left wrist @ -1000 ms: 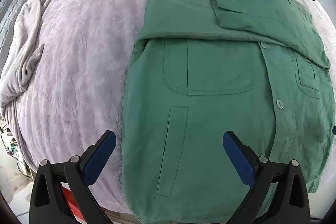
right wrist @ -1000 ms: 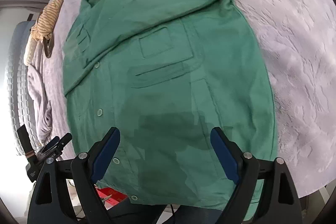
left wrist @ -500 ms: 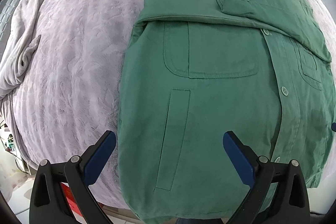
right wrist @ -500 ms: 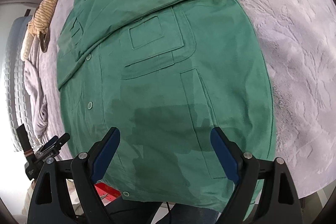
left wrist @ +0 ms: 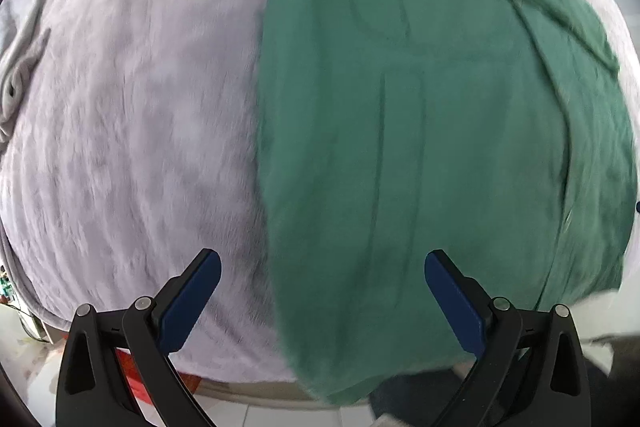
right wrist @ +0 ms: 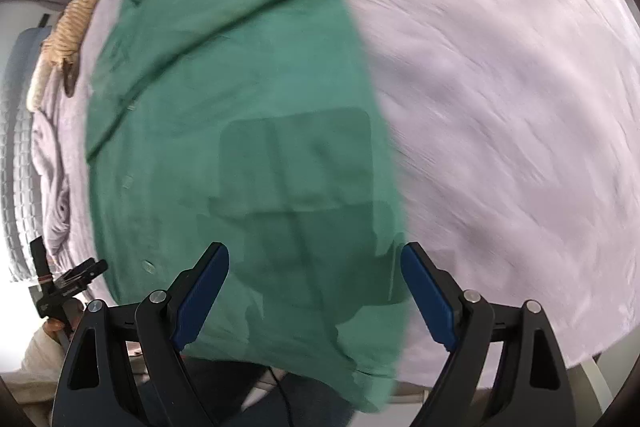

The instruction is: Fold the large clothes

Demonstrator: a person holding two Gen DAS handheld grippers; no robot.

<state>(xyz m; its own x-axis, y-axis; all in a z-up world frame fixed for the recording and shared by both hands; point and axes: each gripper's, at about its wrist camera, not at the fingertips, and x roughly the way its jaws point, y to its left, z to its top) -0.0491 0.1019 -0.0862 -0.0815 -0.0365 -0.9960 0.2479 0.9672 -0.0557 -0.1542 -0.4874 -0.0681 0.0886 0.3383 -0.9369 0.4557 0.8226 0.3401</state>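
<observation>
Both views had slid sideways and closer over the green shirt (left wrist: 420, 147) since the earlier frames: in the left wrist view its left side edge, which had run near the left fingertip, now ran between the two fingertips, and in the right wrist view its right edge had come in to just beside the right fingertip. Both pictures were blurred.

That shirt lay flat, front up, on the pale lilac blanket (left wrist: 132, 115), its sleeves folded across the chest and its hem hanging a little over the near edge of the bed. Pocket seams and the button placket were only faintly readable through the blur. A darker patch showed on the lower front in the right wrist view.

The left gripper (left wrist: 322, 293) hung above the shirt's lower left side with its blue pads (left wrist: 192, 299) spread wide and nothing between them; one pad was over the blanket, the other over the cloth. The right gripper (right wrist: 314, 289) likewise stood wide apart above the lower right part of the shirt (right wrist: 240, 147), empty, its right pad (right wrist: 428, 295) just outside the shirt's edge.

Further out, a rumpled fold of blanket (right wrist: 52, 163) lay along the far left side, with a striped beige bundle (right wrist: 74, 23) near it. No containers were visible. At the lower left of the right wrist view, a hand in a pale sleeve (right wrist: 40, 351) held the other gripper's handle.
</observation>
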